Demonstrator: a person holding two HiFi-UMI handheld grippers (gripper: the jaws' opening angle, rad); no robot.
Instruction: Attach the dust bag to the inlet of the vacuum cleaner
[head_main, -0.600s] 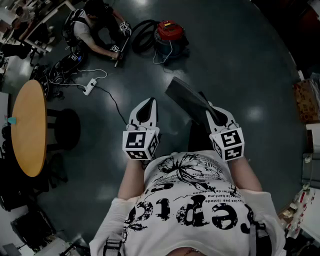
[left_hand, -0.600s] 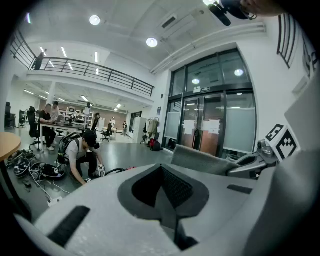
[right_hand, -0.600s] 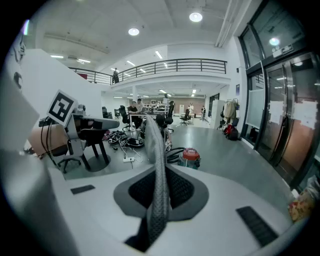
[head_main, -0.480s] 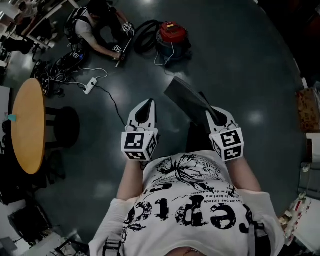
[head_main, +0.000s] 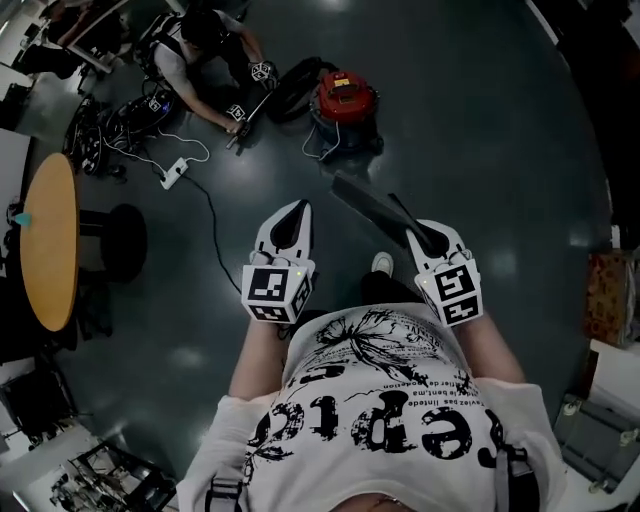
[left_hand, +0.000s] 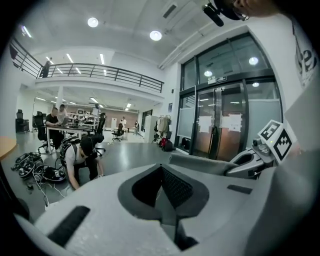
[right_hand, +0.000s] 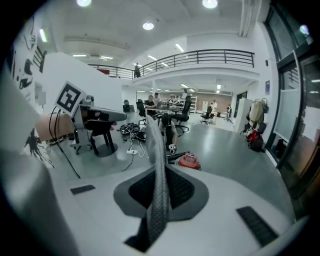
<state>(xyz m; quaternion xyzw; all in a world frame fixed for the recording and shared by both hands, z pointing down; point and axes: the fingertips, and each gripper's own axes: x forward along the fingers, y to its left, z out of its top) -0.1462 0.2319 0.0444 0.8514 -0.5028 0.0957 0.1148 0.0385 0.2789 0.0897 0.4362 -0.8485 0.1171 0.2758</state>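
A red vacuum cleaner (head_main: 345, 97) stands on the dark floor far ahead, with its black hose (head_main: 290, 82) coiled to its left; it also shows small in the right gripper view (right_hand: 190, 161). My right gripper (head_main: 412, 224) is shut on a flat grey dust bag (head_main: 365, 203), which sticks out forward and to the left. The bag (right_hand: 157, 165) appears edge-on between the jaws. My left gripper (head_main: 296, 206) is held level beside it, shut with nothing between its jaws (left_hand: 161, 167).
A person (head_main: 200, 50) crouches left of the vacuum with two grippers on the floor. A white power strip (head_main: 176, 172) and cable lie nearby. A round wooden table (head_main: 50, 245) and a black stool (head_main: 115, 240) stand at the left. Boxes line the right edge.
The head view has advanced: the vacuum and the crouching person now sit lower in the frame and nearer. Both grippers keep their pose, the bag still in the right one.
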